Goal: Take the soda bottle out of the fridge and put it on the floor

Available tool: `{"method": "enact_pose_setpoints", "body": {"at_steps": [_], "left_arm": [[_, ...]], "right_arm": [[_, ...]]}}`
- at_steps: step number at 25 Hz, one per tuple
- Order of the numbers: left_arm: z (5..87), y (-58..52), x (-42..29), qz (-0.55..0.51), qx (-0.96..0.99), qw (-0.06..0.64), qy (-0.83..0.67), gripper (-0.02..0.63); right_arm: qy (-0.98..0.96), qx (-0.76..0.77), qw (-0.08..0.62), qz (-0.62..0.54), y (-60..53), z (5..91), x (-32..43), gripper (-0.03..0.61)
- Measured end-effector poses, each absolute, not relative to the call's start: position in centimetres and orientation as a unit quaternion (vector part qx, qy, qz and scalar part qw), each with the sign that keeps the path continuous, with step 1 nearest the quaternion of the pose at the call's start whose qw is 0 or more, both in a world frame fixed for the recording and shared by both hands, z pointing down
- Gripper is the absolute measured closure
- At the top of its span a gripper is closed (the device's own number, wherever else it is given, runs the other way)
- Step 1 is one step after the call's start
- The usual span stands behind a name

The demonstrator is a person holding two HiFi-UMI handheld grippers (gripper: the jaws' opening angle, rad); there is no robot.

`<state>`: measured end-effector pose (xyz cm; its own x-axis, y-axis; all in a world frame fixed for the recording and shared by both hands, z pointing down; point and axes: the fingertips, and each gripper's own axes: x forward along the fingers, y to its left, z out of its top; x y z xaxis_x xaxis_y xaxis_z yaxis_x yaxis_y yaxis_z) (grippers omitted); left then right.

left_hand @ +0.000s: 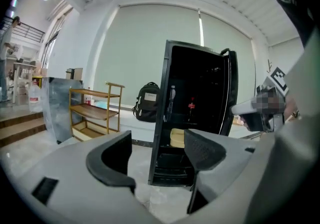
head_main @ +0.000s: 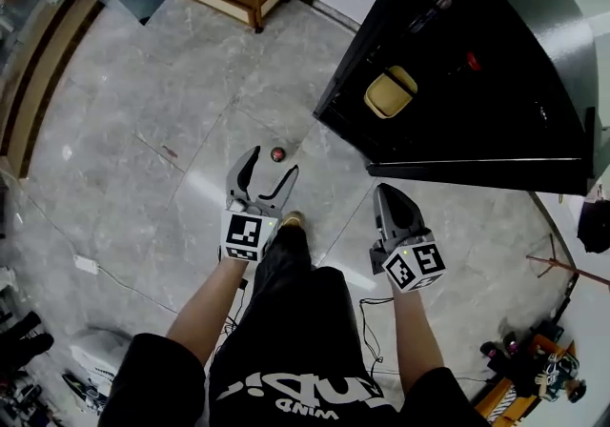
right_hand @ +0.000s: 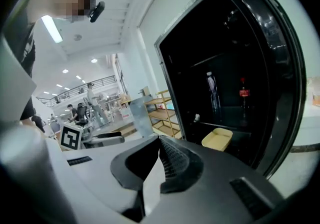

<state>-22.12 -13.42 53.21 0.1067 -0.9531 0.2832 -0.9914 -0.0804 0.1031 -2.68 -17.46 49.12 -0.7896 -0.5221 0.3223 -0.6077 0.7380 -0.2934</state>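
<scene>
Head view: the grey marble-tile floor [head_main: 143,130] lies open ahead and to the left. A black fridge [head_main: 457,111] stands at the right with its door open. A small red-capped dark object [head_main: 277,153] sits on the floor at the tips of the left gripper [head_main: 273,162], whose jaws are apart and empty.

Left gripper view: a dark, red-labelled soda bottle [left_hand: 191,107] stands on a fridge shelf.

Right gripper view: the right gripper [right_hand: 160,155] has its ribbed jaws together with nothing between them. The bottle stands above a yellow plastic tray [right_hand: 217,139].
</scene>
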Motion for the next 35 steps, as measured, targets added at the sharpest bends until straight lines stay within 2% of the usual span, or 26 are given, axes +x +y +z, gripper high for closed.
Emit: {"method": "enact_pose_setpoints", "body": {"at_steps": [5, 9, 12, 14, 16, 29, 35], "left_arm": [[43.4, -13.7, -21.6, 0.064, 0.73, 0.126, -0.669, 0.296], [39.8, -13.6, -22.0, 0.056, 0.722, 0.129, -0.678, 0.318], [38.2, -13.7, -21.8, 0.053, 0.726, 0.129, -0.674, 0.393], [37.0, -13.5, -21.3, 0.044, 0.73, 0.129, -0.669, 0.533], [35.8, -13.5, -20.5, 0.037, 0.736, 0.136, -0.663, 0.606], [29.6, -11.2, -12.9, 0.048, 0.785, 0.15, -0.599, 0.606], [27.8, -10.8, -9.8, 0.032, 0.802, 0.135, -0.581, 0.606]], "right_arm": [[-0.923, 0.321, 0.099, 0.188, -17.6, 40.3, -0.9, 0.554], [-0.917, 0.336, 0.092, 0.194, -17.0, 37.2, 0.6, 0.554], [-0.913, 0.349, 0.086, 0.191, -17.0, 35.8, 1.6, 0.554], [-0.912, 0.356, 0.08, 0.187, -17.0, 34.9, 2.3, 0.554], [-0.911, 0.361, 0.075, 0.185, -16.9, 34.1, 3.2, 0.554], [-0.886, 0.433, 0.053, 0.159, -14.3, 29.7, 11.9, 0.554], [-0.867, 0.476, 0.041, 0.14, -13.1, 28.4, 15.6, 0.554]]}}
